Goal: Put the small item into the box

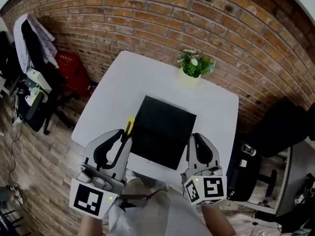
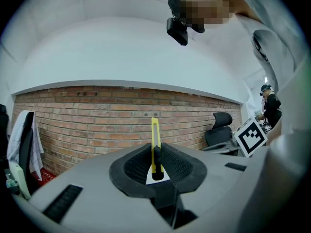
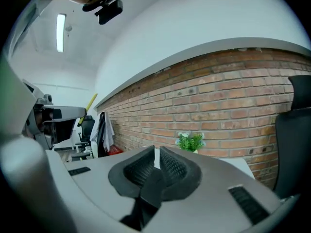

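White table [image 1: 123, 82] seen from above, brick wall behind. Near-left: left gripper [image 1: 127, 132], jaws clenched on a slim yellow cutter [image 1: 130, 124] that pokes out past the fingertips, held in the air just beside the left edge of the black box [image 1: 162, 132]. Box lies flat mid-table. Near-right: right gripper [image 1: 197, 139], jaws pressed together w/ nothing btwn. Far edge: small potted plant [image 1: 195, 64].

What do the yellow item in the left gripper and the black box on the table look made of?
The yellow item: likely hard plastic, smooth and evenly coloured, a slim cutter-like body with a black slider. The black box: matte, flat, sharp-edged, perhaps card or coated board; the look leaves it open.
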Motion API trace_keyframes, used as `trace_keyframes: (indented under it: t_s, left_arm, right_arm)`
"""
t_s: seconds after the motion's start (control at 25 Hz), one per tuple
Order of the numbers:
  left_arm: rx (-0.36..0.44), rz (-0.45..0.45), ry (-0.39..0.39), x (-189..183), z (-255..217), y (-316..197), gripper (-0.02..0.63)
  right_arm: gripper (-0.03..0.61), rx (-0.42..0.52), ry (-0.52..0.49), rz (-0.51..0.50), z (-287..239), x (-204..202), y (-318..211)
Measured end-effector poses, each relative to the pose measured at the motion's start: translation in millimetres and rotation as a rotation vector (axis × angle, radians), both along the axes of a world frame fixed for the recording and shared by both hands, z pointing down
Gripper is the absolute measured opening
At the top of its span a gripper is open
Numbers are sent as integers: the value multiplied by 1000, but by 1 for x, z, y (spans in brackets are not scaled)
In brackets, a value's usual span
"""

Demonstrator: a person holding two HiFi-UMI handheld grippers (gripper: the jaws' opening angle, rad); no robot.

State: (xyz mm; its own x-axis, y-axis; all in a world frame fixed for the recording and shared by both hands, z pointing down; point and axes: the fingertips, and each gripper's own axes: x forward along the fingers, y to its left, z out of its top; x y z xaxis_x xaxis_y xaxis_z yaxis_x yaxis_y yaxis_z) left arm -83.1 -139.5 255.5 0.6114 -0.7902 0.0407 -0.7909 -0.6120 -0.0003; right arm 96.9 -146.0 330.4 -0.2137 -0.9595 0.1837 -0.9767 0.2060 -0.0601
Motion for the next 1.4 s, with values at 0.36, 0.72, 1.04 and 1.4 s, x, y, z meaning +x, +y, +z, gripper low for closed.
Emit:
trace_keyframes:
  t_s: [0.36, 0.72, 1.04, 1.4]
  left_arm:
    - [47, 4, 6, 5, -19, 3, 77]
    - [34, 21, -15, 12, -13, 6, 77]
    - [8, 169, -116, 38, 9, 4, 77]
    - [-5, 458, -460, 86, 93, 4, 77]
  right_arm:
    - [60, 70, -7, 38, -32, 17, 1]
    - [60, 59, -9, 47, -28, 23, 5]
    - [60, 39, -13, 89, -21, 29, 13]
    - [60, -3, -20, 179, -4, 51, 27]
